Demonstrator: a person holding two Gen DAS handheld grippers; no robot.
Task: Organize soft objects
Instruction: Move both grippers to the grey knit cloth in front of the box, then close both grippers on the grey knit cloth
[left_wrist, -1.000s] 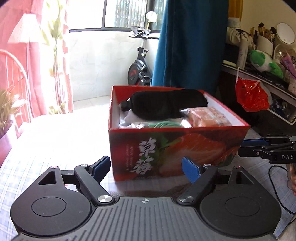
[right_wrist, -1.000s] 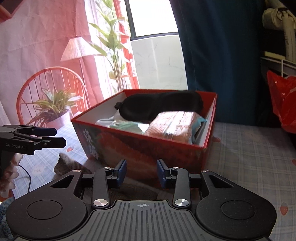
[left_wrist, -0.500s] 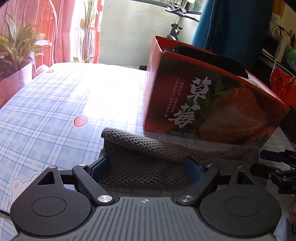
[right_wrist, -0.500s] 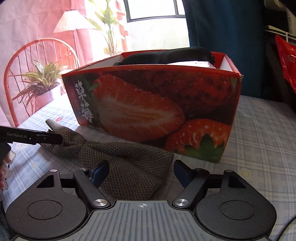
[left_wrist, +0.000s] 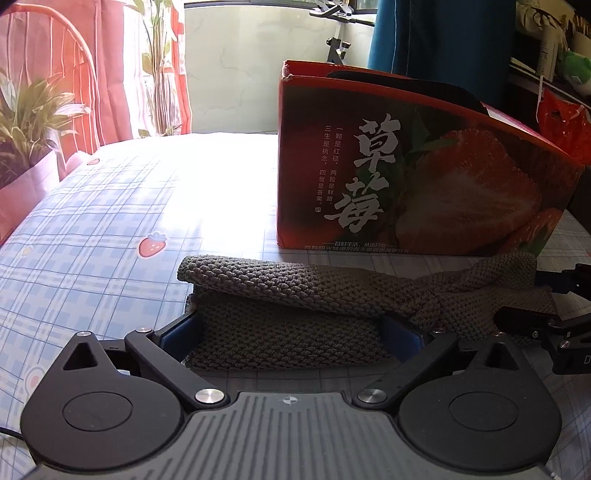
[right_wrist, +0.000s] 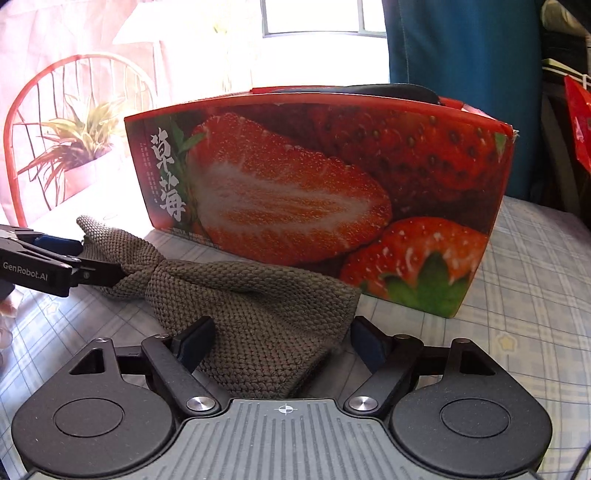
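A grey-brown knitted cloth lies twisted on the table in front of a red strawberry-print box. A black eye mask shows above the box rim. My left gripper straddles one end of the cloth. Its jaws are opening, and the cloth lies between them unpressed. My right gripper stands open around the other, wider end, low over the table.
The checked tablecloth with strawberry prints stretches left of the box. A potted plant and a red chair stand beyond the table's left edge. A red plastic bag hangs behind the box on the right.
Both grippers have come down from box-rim height to the table and now straddle the knitted cloth. Both pairs of jaws stand wider than a second ago.
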